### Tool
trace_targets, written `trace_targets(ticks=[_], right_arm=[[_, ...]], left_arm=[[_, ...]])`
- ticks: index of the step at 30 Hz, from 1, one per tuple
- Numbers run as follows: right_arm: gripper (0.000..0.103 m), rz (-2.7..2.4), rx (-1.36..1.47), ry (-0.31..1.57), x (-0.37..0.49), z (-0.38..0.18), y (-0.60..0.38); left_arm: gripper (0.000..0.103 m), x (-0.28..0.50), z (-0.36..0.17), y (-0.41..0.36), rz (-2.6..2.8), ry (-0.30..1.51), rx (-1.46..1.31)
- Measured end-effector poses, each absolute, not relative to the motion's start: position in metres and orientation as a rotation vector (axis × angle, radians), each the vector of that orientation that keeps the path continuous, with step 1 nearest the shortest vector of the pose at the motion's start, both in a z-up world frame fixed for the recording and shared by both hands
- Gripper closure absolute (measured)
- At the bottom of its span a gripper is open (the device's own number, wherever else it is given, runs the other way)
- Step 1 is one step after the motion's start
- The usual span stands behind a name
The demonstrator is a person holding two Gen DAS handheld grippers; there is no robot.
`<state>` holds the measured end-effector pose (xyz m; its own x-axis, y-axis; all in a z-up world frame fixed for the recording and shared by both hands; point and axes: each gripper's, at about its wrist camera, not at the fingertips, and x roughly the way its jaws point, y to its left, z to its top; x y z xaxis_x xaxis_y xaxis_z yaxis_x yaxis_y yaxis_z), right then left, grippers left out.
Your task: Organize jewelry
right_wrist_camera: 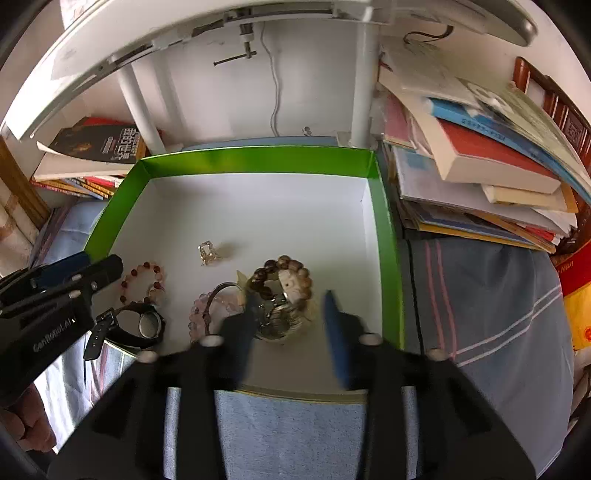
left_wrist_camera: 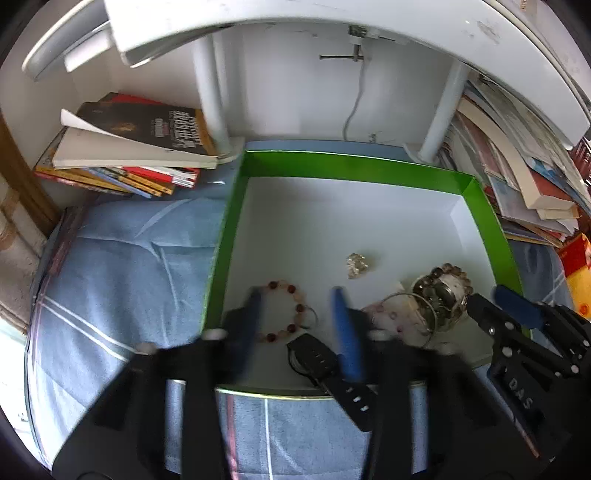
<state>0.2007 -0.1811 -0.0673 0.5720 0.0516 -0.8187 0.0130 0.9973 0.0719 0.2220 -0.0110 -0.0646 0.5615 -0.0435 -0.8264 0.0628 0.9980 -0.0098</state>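
Observation:
A green box with a white floor holds the jewelry. A red and pink bead bracelet lies between the tips of my open left gripper. A black watch lies at the box's front edge. A small gold piece lies mid-floor. A pile of brown bead bracelets and a silver watch sits under my open right gripper. A pink bracelet with a metal bangle lies left of it. Both grippers are empty.
The box sits on a blue cloth under a white shelf. Book stacks stand at the left and right. A grey cable hangs on the back wall.

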Motion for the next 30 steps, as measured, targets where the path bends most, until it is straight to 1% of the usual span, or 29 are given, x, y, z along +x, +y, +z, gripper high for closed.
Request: trace_targets(ticks=[3,5,6,10,12,19,22,30], right_arm=[[0.052,0.018,0.083,0.945,0.194,-0.061,-0.185],[0.047,0.016,0.091,0.935,0.188,-0.055,-0.186],[0.046,0.016,0.093,0.927,0.184,-0.051,-0.188],[0.035,0.004,0.085,0.880,0.158,-0.033,-0.187],[0.033,0.001,0.092,0.865,0.145,-0.026,-0.186],[0.018,-0.023,0.060,0.833,0.104,-0.009,-0.177],[0.016,-0.022,0.047,0.828,0.091,-0.001,-0.174],[0.015,-0.059,0.050,0.786,0.073,0.019,-0.176]], left_arm=[[0.045,0.219,-0.061,-0.008,-0.061,0.966,0.015],[0.036,0.213,-0.056,-0.006,-0.060,0.962,0.013],[0.035,0.209,-0.052,-0.005,-0.058,0.957,0.013],[0.025,0.184,-0.034,0.001,-0.055,0.917,0.022],[0.023,0.171,-0.028,0.002,-0.056,0.897,0.025],[0.014,0.122,-0.010,0.003,-0.072,0.837,0.074],[0.009,0.107,-0.001,0.004,-0.064,0.807,0.072],[0.007,0.089,0.018,0.004,-0.064,0.780,0.049]])
